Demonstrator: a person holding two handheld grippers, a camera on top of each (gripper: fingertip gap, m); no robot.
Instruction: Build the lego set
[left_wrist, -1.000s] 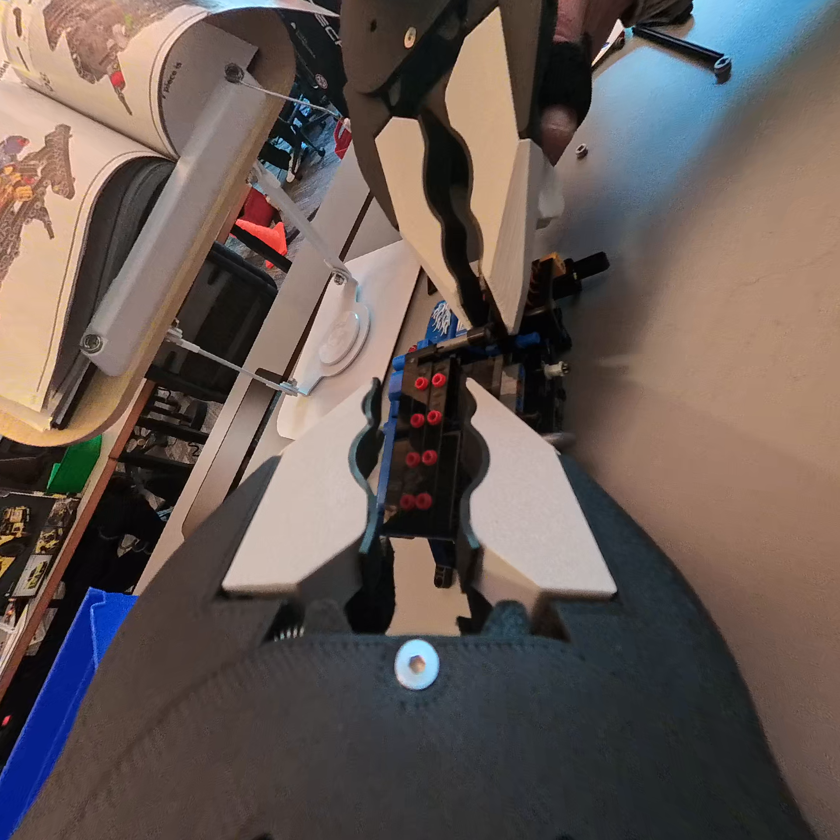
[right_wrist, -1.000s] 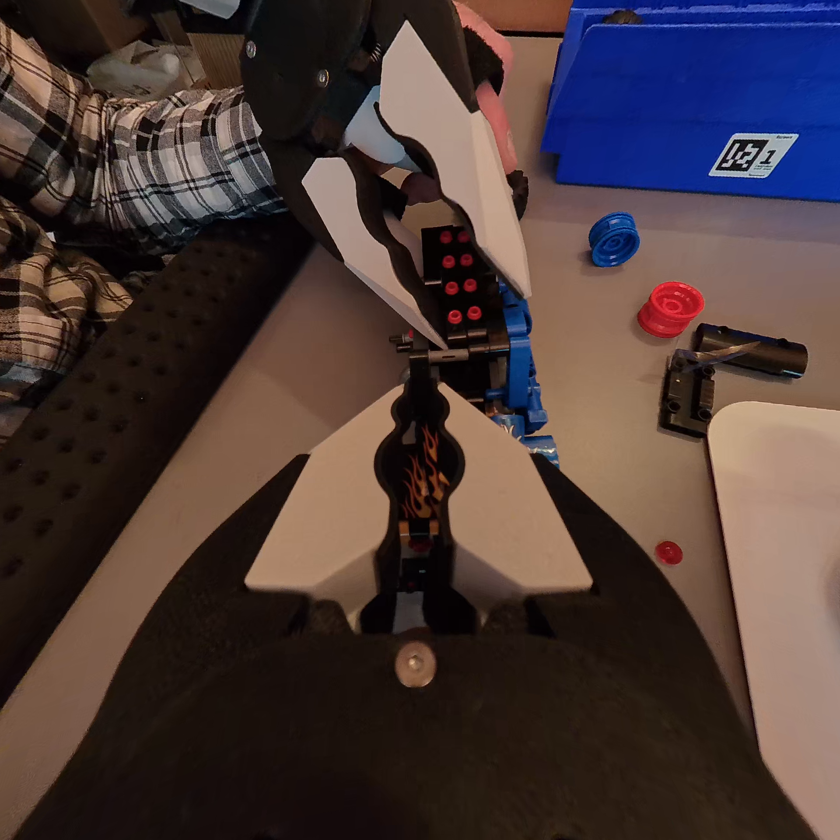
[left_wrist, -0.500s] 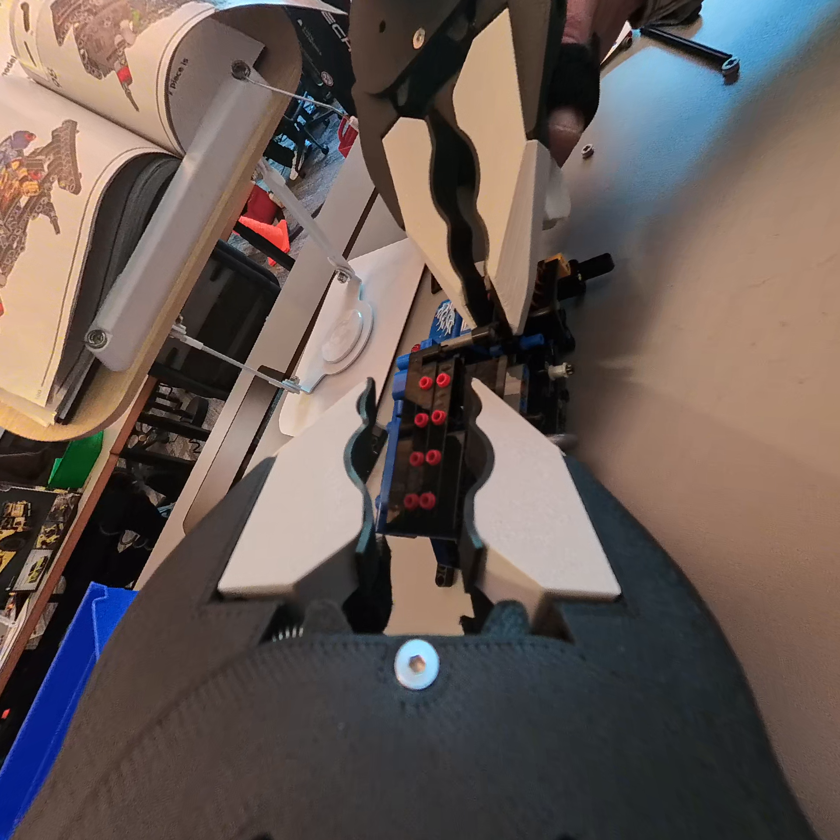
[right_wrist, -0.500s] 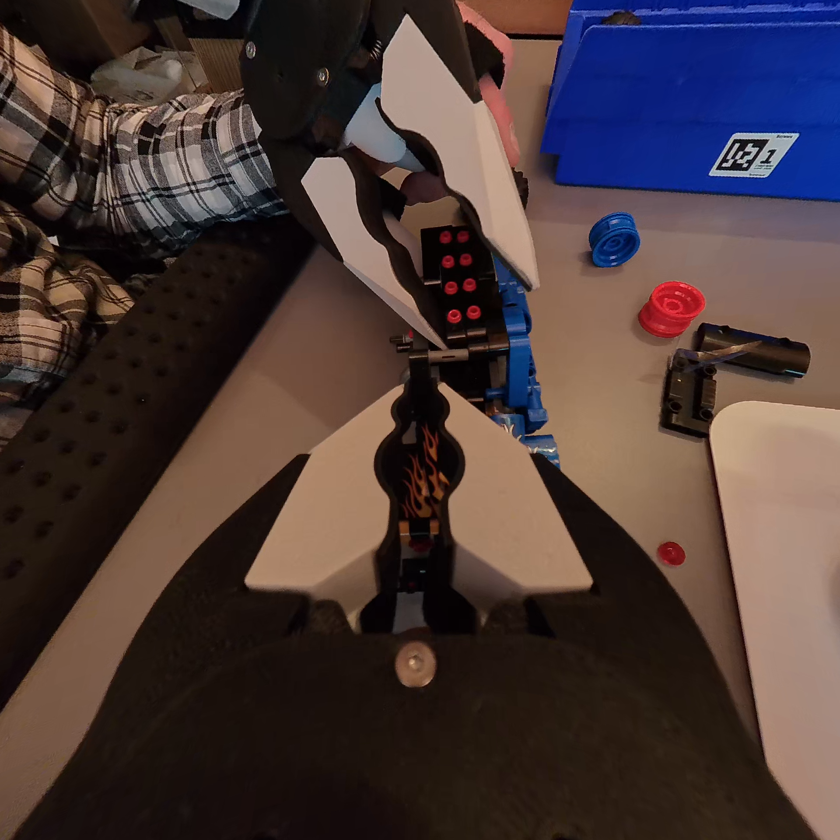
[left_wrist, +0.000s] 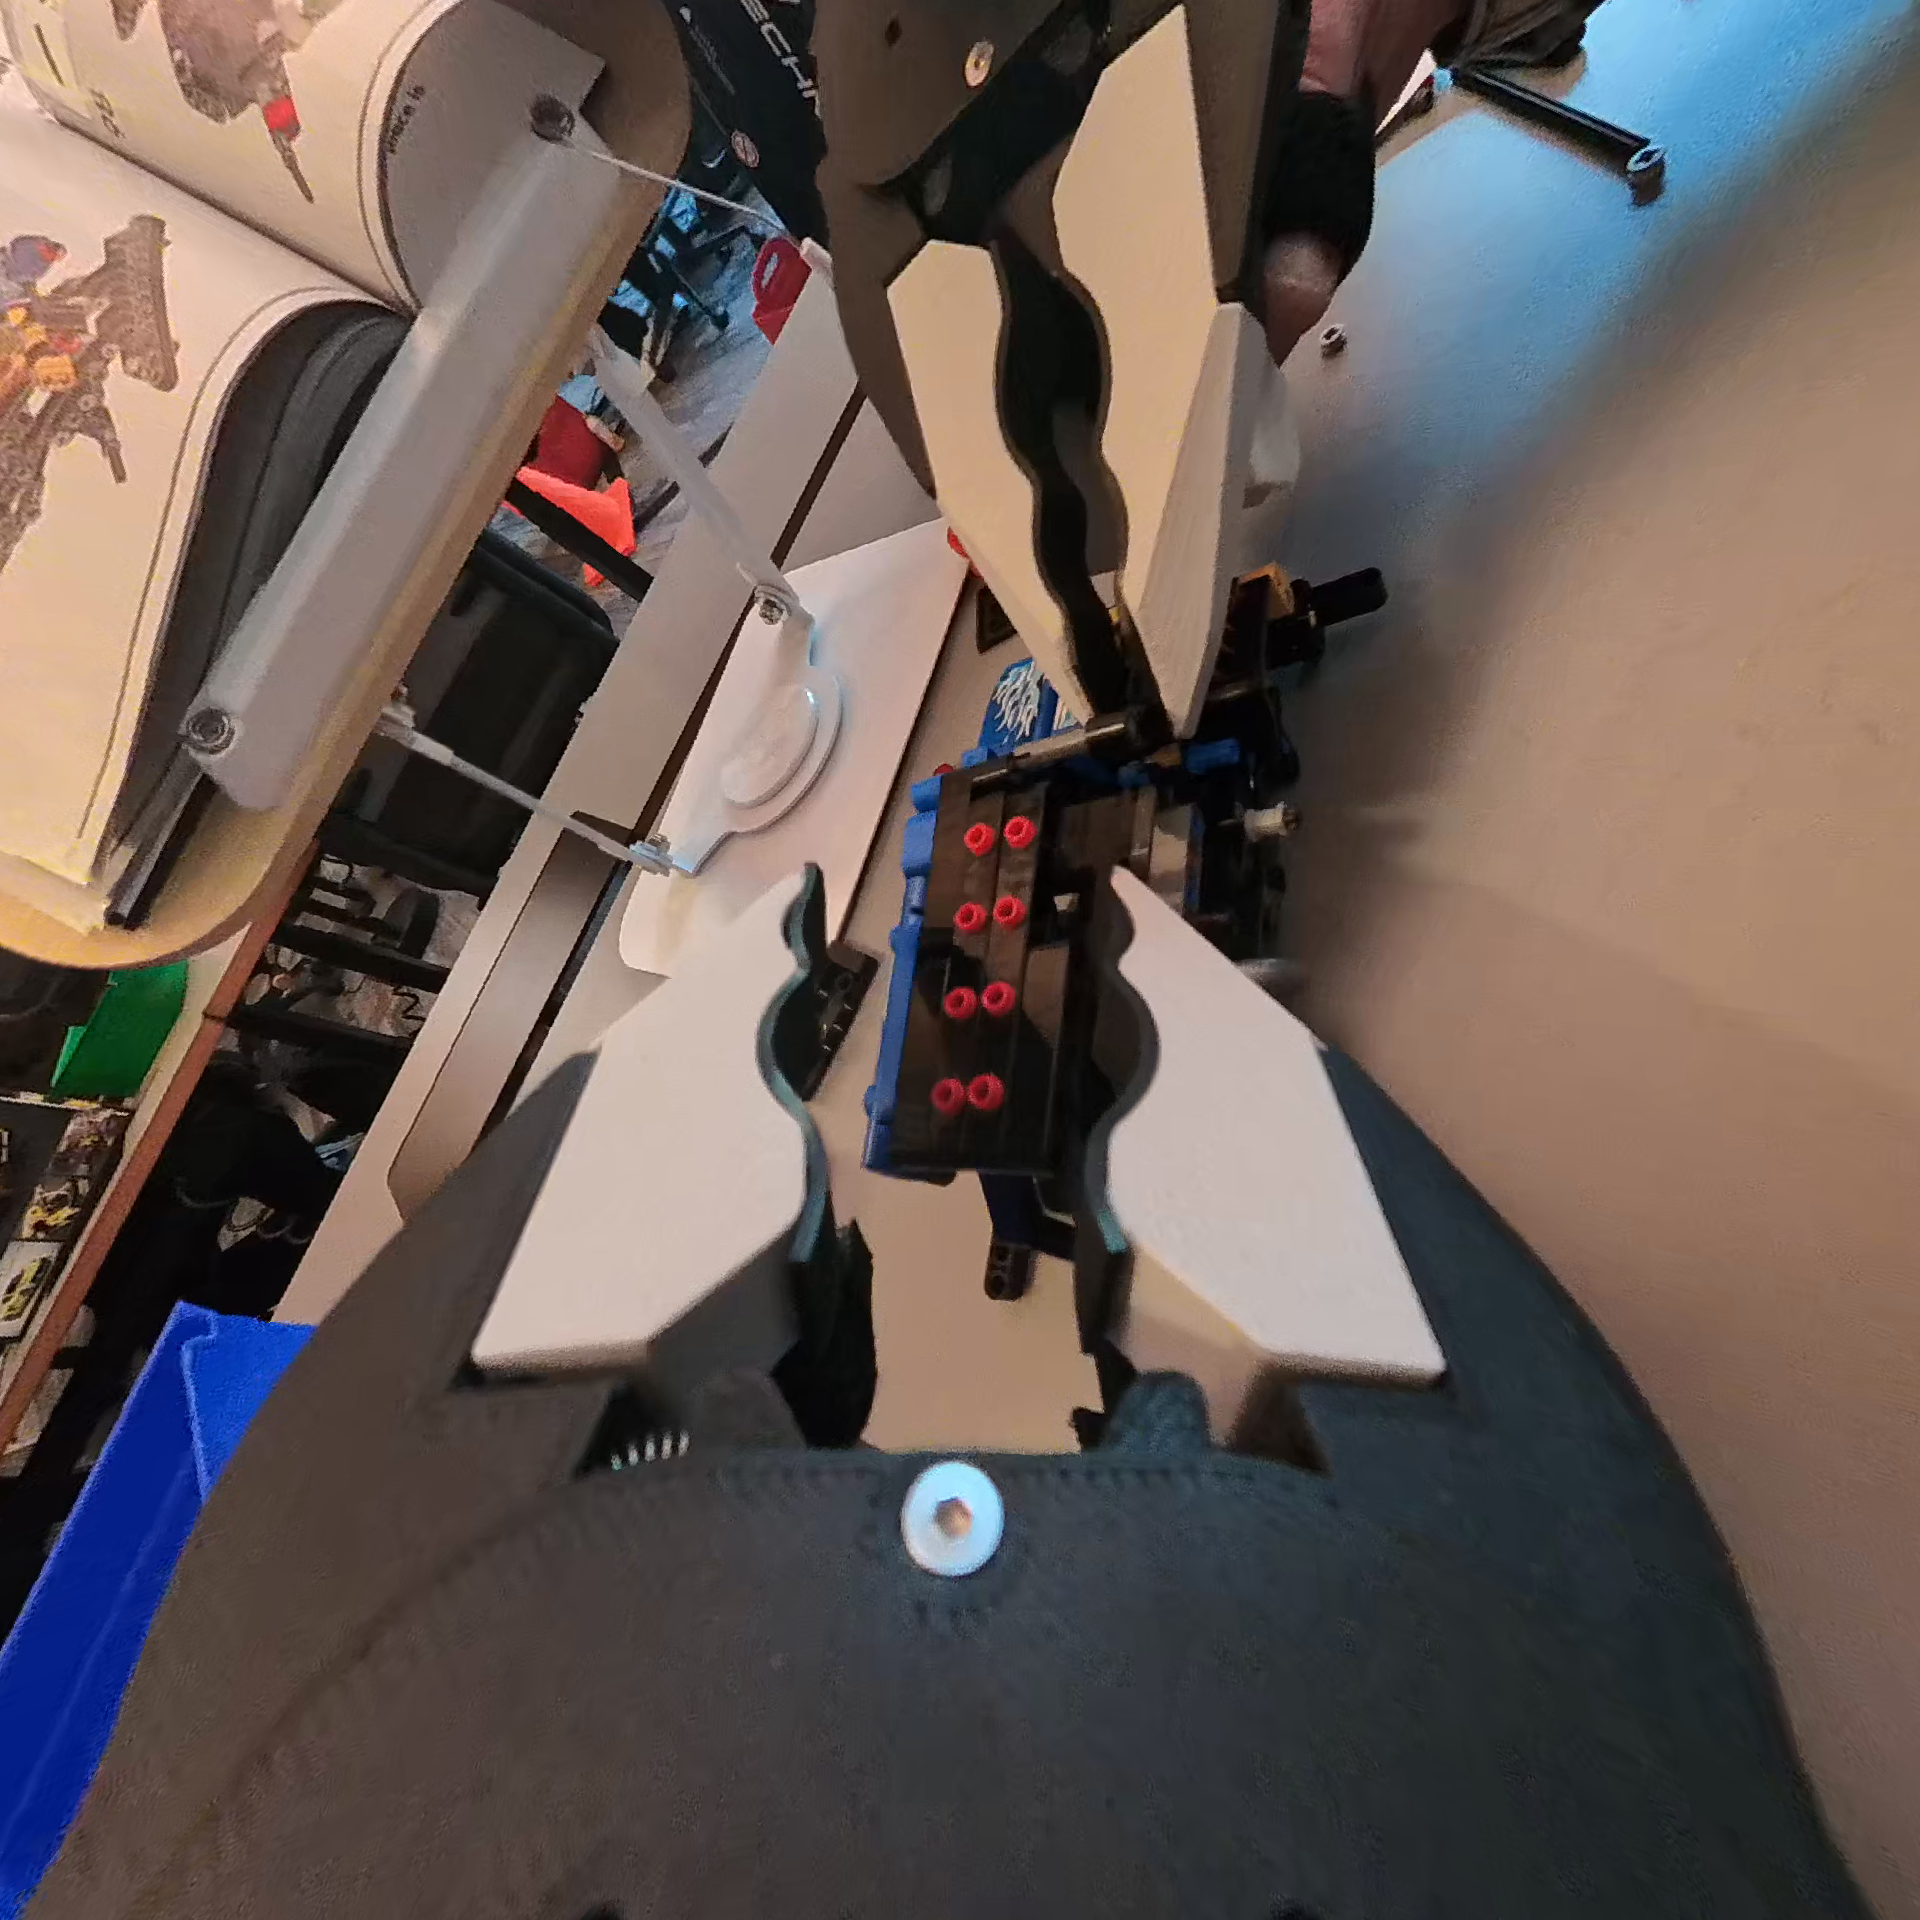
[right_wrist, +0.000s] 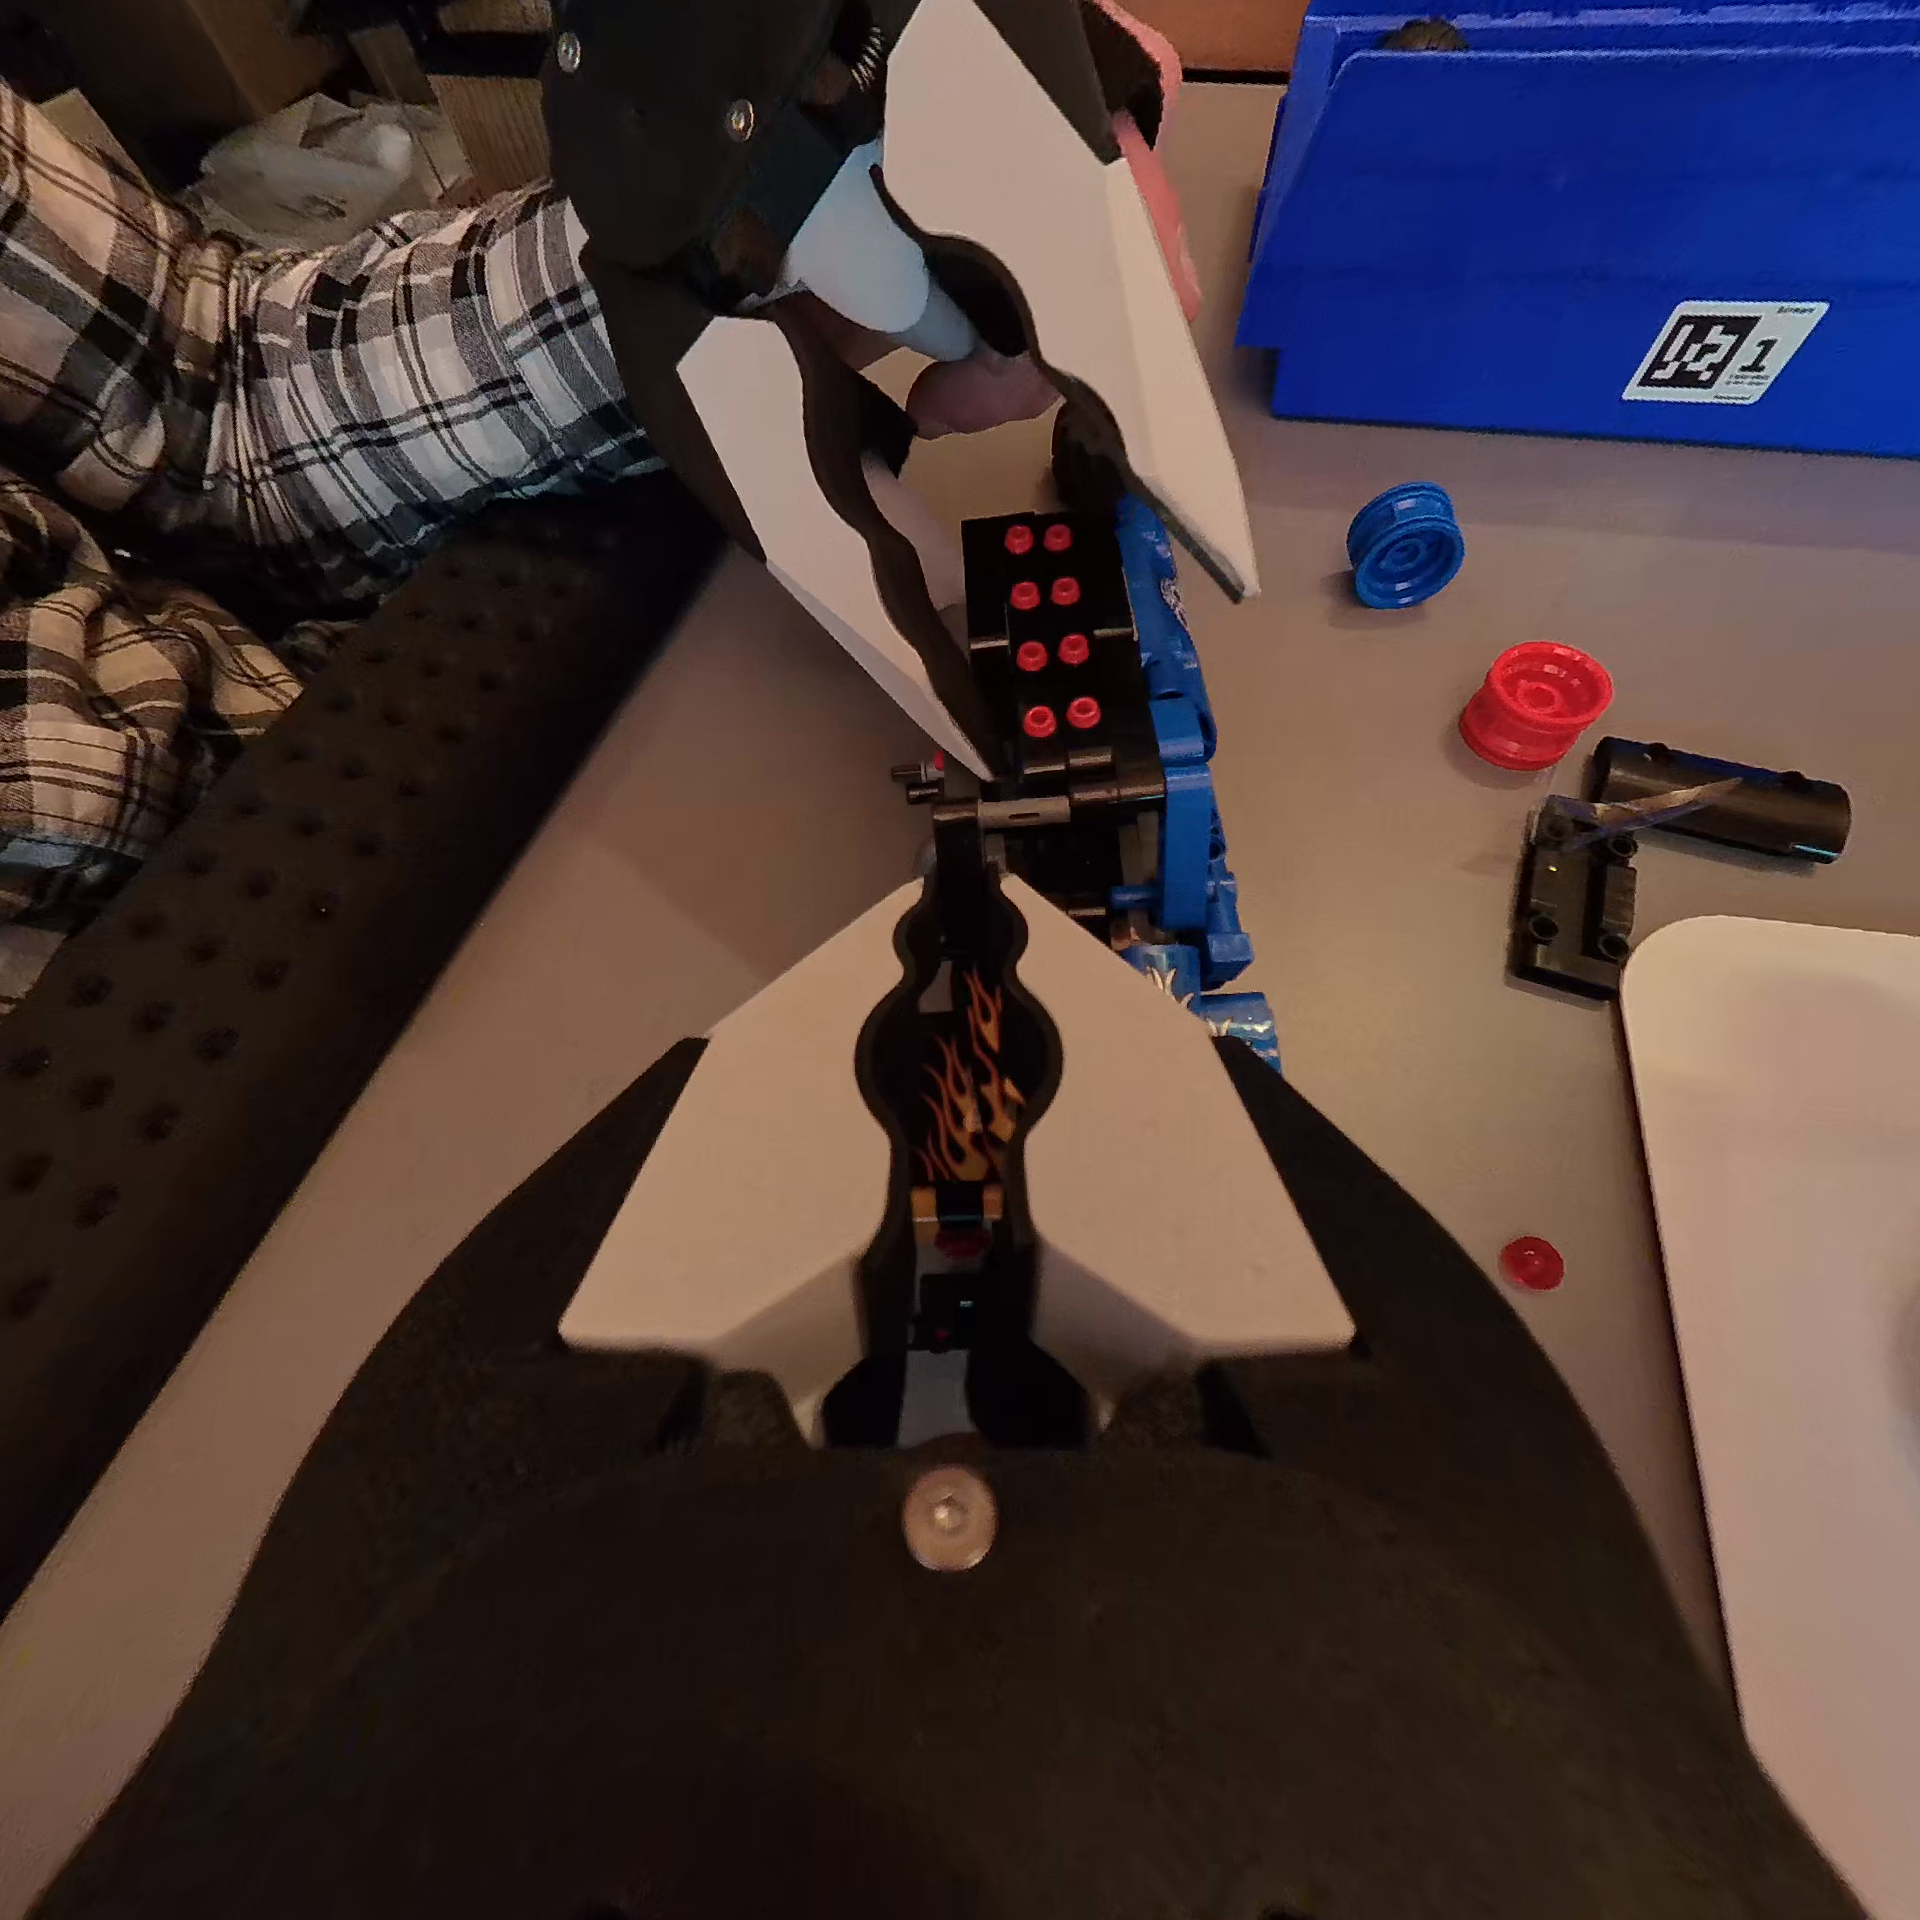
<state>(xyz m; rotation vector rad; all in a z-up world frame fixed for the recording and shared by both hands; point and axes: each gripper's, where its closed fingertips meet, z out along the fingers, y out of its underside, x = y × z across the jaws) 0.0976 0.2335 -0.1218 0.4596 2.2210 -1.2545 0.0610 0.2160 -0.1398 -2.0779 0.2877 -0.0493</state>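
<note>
The Lego model (left_wrist: 987, 997), a black block with red pins and a blue side, rests on the grey table and also shows in the right wrist view (right_wrist: 1049, 644). My left gripper (left_wrist: 961, 883) is open around it: the left finger (left_wrist: 675, 1143) stands clear of the blue side, the right finger is close against the black side. From the right wrist view the left gripper (right_wrist: 1112, 681) straddles the model's far end. My right gripper (right_wrist: 966, 883) is shut on a black panel with a flame sticker (right_wrist: 966, 1091), whose front end meets the model. The right gripper also shows in the left wrist view (left_wrist: 1127, 707).
A blue wheel (right_wrist: 1405, 542), red wheel (right_wrist: 1538, 703), black tube (right_wrist: 1725, 795), black plate (right_wrist: 1574, 904) and small red stud (right_wrist: 1531, 1263) lie right of the model. Blue bin (right_wrist: 1600, 208) at back, white tray (right_wrist: 1787, 1247) right, black mat (right_wrist: 260, 883) left. Instruction booklet (left_wrist: 156, 364) on a stand. My right fingertips sit around 5 centimetres from my left ones. The left tips stand about 15 centimetres off the blue wheel (right_wrist: 1405, 542).
My left gripper's jaws have spread apart and let go of the model; a gap now shows at the left finger. The right gripper stays shut on the flame panel.
</note>
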